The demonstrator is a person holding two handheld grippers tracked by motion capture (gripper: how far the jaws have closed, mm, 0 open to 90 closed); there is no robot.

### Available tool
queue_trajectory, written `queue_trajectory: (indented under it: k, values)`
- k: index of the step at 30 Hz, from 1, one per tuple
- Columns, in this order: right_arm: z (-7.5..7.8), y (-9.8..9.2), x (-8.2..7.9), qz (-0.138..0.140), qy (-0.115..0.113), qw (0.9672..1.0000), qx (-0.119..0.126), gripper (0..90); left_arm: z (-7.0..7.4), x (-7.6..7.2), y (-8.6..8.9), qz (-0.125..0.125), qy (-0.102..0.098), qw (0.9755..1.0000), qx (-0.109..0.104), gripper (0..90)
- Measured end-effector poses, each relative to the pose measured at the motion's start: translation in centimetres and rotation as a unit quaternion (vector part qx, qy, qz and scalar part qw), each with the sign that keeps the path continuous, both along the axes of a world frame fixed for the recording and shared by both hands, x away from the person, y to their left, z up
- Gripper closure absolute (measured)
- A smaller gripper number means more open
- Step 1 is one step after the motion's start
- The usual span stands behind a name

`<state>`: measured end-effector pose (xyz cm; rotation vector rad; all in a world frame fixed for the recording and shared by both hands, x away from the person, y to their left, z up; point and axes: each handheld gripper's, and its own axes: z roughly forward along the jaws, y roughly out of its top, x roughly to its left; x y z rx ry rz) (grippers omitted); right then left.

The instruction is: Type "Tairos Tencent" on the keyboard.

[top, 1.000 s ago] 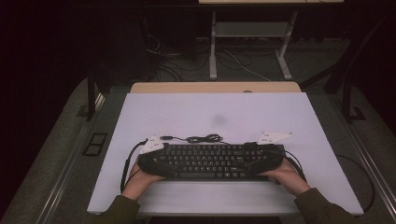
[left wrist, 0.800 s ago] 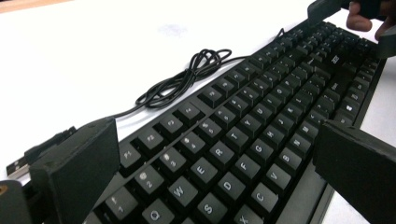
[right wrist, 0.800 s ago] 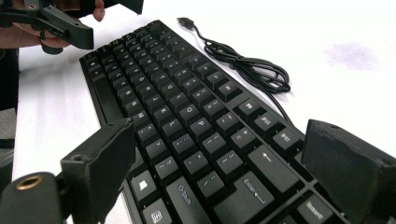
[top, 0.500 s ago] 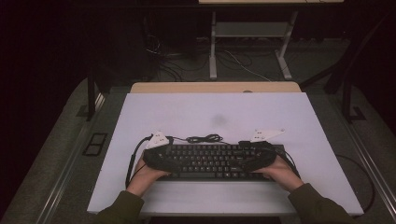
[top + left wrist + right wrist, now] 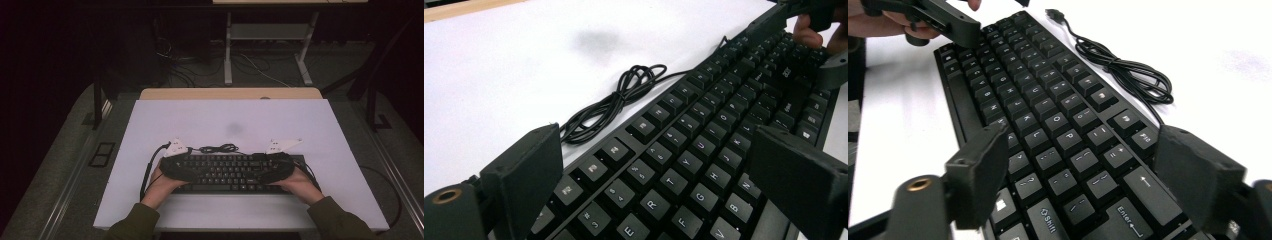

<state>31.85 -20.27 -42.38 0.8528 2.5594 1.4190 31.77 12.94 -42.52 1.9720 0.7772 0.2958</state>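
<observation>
A black keyboard (image 5: pixel 225 172) lies flat near the front of the white table (image 5: pixel 225 115), its bundled cable (image 5: pixel 217 148) coiled just behind it. My left gripper (image 5: pixel 192 172) lies over the keyboard's left end and my right gripper (image 5: pixel 262 172) over its right end, both pointing inward. In the left gripper view the jaws (image 5: pixel 656 145) stand wide apart with the keyboard (image 5: pixel 704 150) running away between them. In the right gripper view the gripper (image 5: pixel 1083 135) frames the keyboard (image 5: pixel 1048 115) the same way. Both pairs of jaws have just been closing a little. I see no pad pressing on the keyboard.
A faint grey smudge (image 5: pixel 234 128) marks the tabletop behind the cable. Beyond the table stand a second desk's metal legs (image 5: pixel 270 50) and loose floor cables (image 5: pixel 175 60). A dark floor box (image 5: pixel 101 153) sits left of the table on grey carpet.
Both hands have crept slightly inward and forward over the keyboard's ends. The keyboard and its cable have stayed where they were.
</observation>
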Motion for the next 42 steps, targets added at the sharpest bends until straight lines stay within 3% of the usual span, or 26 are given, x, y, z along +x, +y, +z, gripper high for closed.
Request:
queue_trajectory:
  k: [7, 24, 33, 42]
  values:
    - [-0.03, -0.05, -0.08, 0.010, -0.001, 0.9999, -0.005, 35.8, 0.07, -0.08, 0.11, -0.004, -0.002, 1.0000, 0.002, 7.5]
    - [-0.25, -0.49, -0.31, 0.044, 0.009, 0.9984, -0.033, 88.0, -0.09, 0.04, 0.09, -0.006, 0.000, 1.0000, 0.003, 7.4]
    - [-0.52, -0.26, -0.40, 0.077, 0.021, 0.9956, -0.050, 89.4, -0.14, 0.07, 0.05, -0.004, 0.004, 1.0000, 0.002, 7.4]
    - [-0.76, -0.01, -0.48, 0.088, 0.024, 0.9939, -0.062, 89.4, -0.25, 0.04, -0.03, -0.003, 0.006, 1.0000, 0.001, 7.4]
